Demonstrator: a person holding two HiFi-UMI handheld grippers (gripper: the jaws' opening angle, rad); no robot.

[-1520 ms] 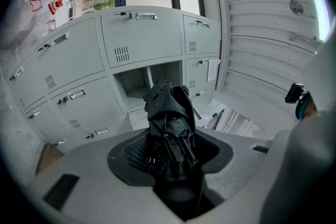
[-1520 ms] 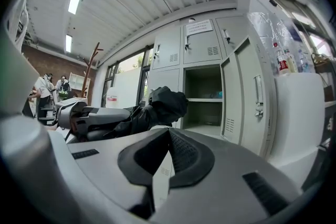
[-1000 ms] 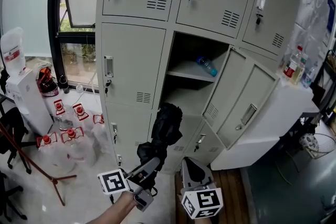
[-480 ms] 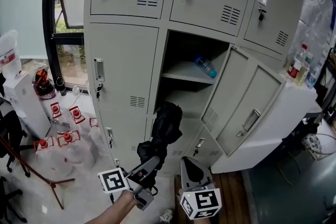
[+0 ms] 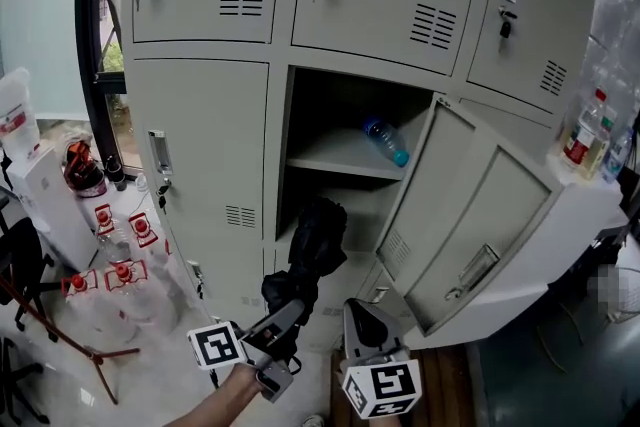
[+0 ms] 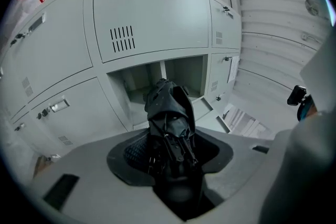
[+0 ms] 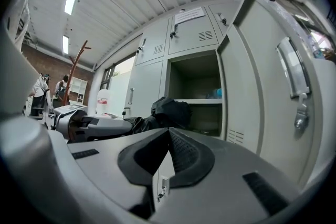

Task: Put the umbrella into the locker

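Note:
A black folded umbrella (image 5: 315, 245) sticks up and forward from my left gripper (image 5: 285, 315), which is shut on its lower end. In the left gripper view the umbrella (image 6: 169, 113) fills the gap between the jaws of the left gripper (image 6: 170, 152) and points at the open locker compartment (image 6: 157, 76). My right gripper (image 5: 362, 317) is beside it, shut and empty; its pads meet in the right gripper view (image 7: 169, 134). The open compartment (image 5: 330, 185) of the grey locker lies just beyond the umbrella's tip, with a shelf (image 5: 340, 162) across it.
A blue bottle (image 5: 386, 142) lies on the shelf. Two open doors (image 5: 430, 185) (image 5: 490, 235) swing out on the right. Water jugs (image 5: 115, 280) and a dispenser (image 5: 40, 190) stand on the floor at the left. Bottles (image 5: 588, 130) stand on a white ledge at right.
Both grippers and the umbrella have moved closer to the locker, which now looks larger. The grip on the umbrella is unchanged.

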